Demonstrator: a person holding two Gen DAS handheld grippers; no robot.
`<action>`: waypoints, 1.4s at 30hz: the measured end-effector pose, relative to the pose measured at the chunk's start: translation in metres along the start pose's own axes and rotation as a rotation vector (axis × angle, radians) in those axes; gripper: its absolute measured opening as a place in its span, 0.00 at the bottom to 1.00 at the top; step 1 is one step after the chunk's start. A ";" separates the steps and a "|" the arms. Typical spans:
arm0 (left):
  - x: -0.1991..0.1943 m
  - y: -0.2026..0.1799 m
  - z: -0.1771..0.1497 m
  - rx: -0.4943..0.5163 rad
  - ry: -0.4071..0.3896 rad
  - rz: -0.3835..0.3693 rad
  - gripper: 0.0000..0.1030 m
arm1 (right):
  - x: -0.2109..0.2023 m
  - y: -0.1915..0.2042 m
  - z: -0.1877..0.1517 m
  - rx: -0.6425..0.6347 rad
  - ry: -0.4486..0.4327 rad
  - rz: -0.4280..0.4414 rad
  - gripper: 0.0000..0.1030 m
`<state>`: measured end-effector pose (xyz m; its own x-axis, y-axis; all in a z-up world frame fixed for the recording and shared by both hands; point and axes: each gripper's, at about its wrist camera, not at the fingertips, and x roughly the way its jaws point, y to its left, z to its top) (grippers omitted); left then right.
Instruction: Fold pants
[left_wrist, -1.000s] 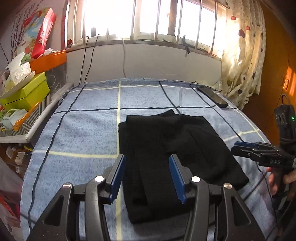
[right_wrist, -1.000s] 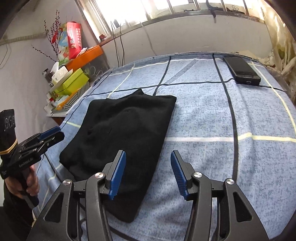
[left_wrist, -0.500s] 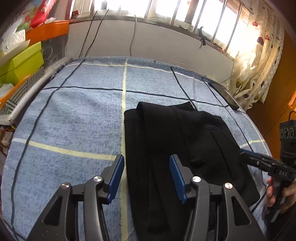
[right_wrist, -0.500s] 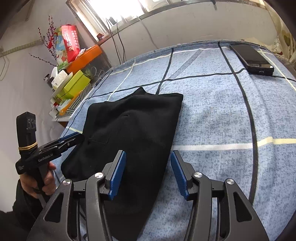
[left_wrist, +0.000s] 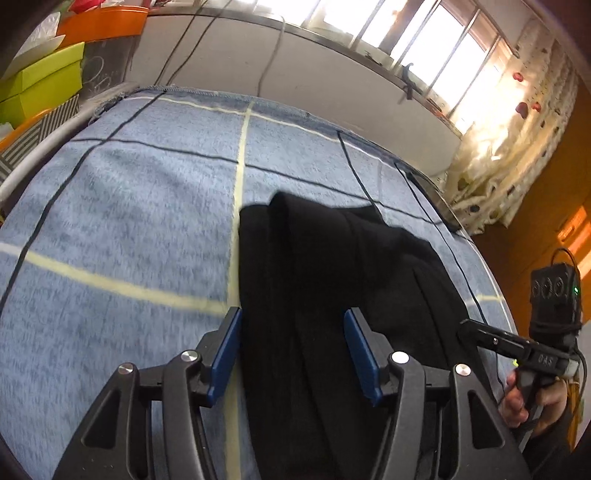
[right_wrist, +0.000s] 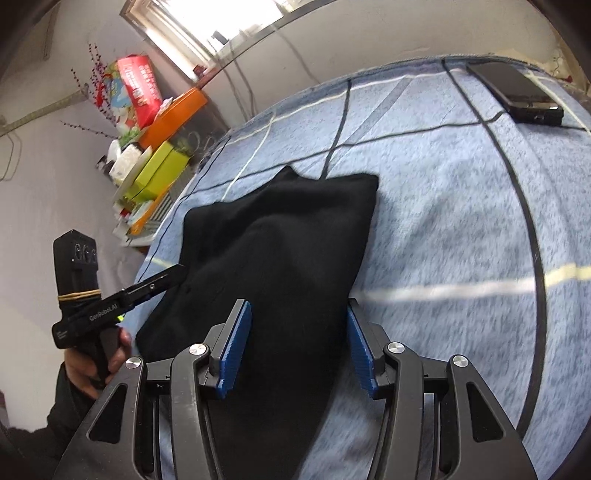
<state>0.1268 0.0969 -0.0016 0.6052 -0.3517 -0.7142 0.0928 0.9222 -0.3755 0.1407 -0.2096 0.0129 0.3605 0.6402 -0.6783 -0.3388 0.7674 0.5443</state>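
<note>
Left wrist view first: your left gripper (left_wrist: 291, 354) has dropped low and close over the near left edge of the black pants (left_wrist: 332, 295), fingers spread wide and nothing between them yet; a second ago it sat higher and further back. Your right gripper (right_wrist: 297, 345) has closed in the same way, fingers apart and straddling the near right edge of the cloth, where before its right finger was out over bare cover. Both near corners now look lined up for a pinch, so I judge the next fold, near end carried to far end, is about to start. The pants lie flat, already folded to a compact block, on the blue checked bedspread (left_wrist: 129, 221). Further off a phone (right_wrist: 517, 92) rests near the far right corner, well apart from the cloth. Beyond stand green boxes (right_wrist: 159, 173) on a side shelf, then the bright barred window (left_wrist: 406, 33) and a curtain (left_wrist: 517, 129).
</note>
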 end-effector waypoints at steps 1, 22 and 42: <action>-0.002 0.000 -0.003 -0.002 0.001 -0.008 0.58 | -0.001 -0.001 -0.002 0.002 0.006 0.012 0.51; 0.000 0.001 0.000 -0.045 0.046 -0.092 0.57 | 0.004 -0.009 0.003 0.053 0.017 0.058 0.35; -0.039 -0.032 0.014 0.030 -0.056 -0.041 0.22 | -0.027 0.036 0.016 -0.038 -0.073 0.053 0.14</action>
<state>0.1110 0.0835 0.0462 0.6438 -0.3801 -0.6641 0.1410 0.9120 -0.3853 0.1331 -0.1987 0.0586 0.4032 0.6818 -0.6104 -0.3911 0.7314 0.5586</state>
